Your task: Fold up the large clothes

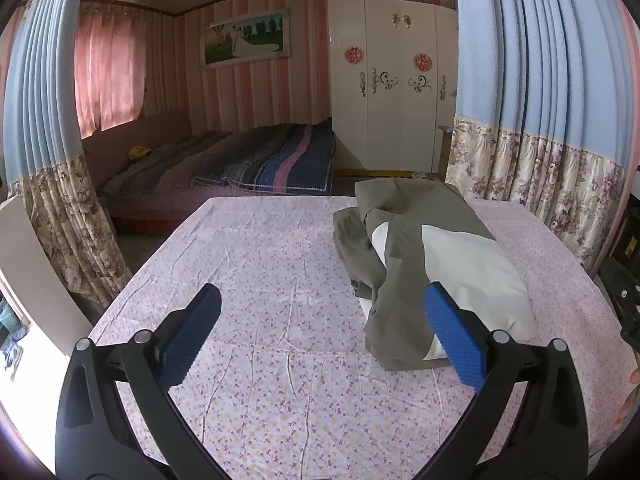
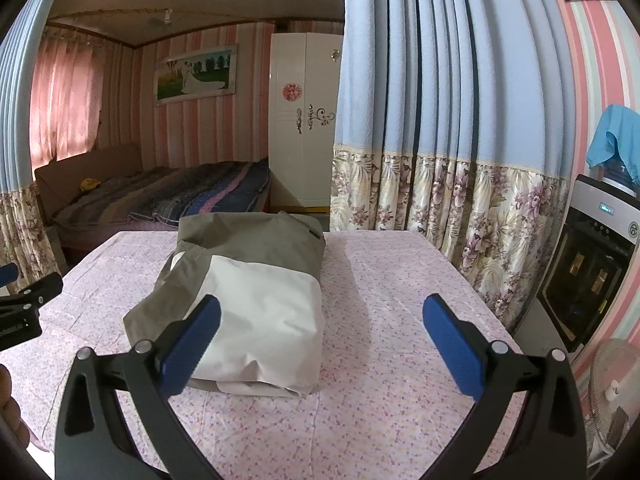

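Note:
An olive-green and white garment (image 1: 424, 264) lies folded into a thick bundle on the floral-sheeted table (image 1: 264, 280), right of centre in the left wrist view. My left gripper (image 1: 320, 336) hovers open over bare sheet, its right pad just in front of the bundle's near edge. In the right wrist view the garment (image 2: 256, 280) sits left of centre on the table (image 2: 400, 320). Above the near edge, my right gripper (image 2: 320, 344) is open and holds nothing, its left pad overlapping the white panel. The left gripper's black tip (image 2: 32, 292) shows at the left edge.
Blue and floral curtains (image 2: 440, 120) hang close behind the table's right side. A bed (image 1: 240, 160) and white wardrobe (image 1: 392, 80) stand beyond. A black appliance (image 2: 592, 272) and a fan (image 2: 616, 384) sit right of the table. A hand (image 2: 8, 400) shows at lower left.

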